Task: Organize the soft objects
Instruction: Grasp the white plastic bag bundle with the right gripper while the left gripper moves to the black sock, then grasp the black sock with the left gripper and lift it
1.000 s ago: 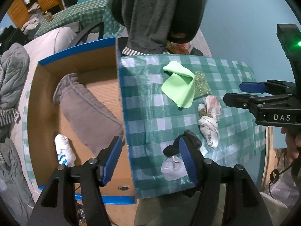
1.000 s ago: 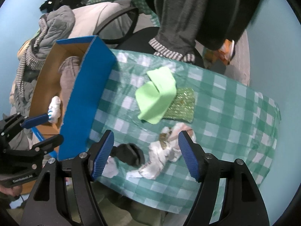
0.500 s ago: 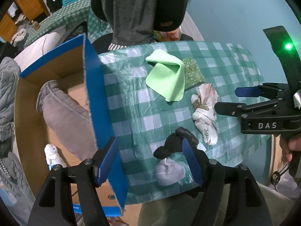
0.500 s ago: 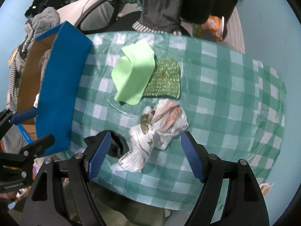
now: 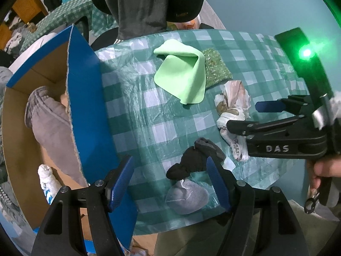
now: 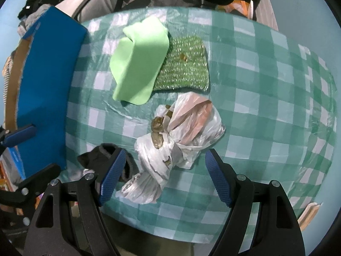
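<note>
**Two spread grippers above soft things on a checked table**

While both grippers point down at the round table with the green-and-white checked plastic cloth (image 6: 266, 89), their blue-padded jaws stand apart and pinch nothing. The left gripper (image 5: 169, 179) has one black crumpled sock (image 5: 195, 160) between its fingers, untouched, with one grey rounded sock (image 5: 187, 196) just below it at 6 o'clock. The right gripper (image 6: 164, 177) straddles the lower end of one knotted, crinkled white and pinkish plastic bag (image 6: 183, 132); the pads do not press it.

At 12 o'clock from the bag lie two green things: one smooth, folded light-green cloth (image 6: 138, 61), overlapping one rough, glittery green knitted square (image 6: 185, 68).

At 9 o'clock, touching the table's edge, stands one open cardboard box with blue outer walls (image 5: 89, 111). Inside it lie one long grey fleecy garment (image 5: 51, 132) and one small white rolled sock with blue marks (image 5: 48, 181). A person's hand (image 5: 324, 172) grips the right gripper's handle at 3 o'clock in the left view.
</note>
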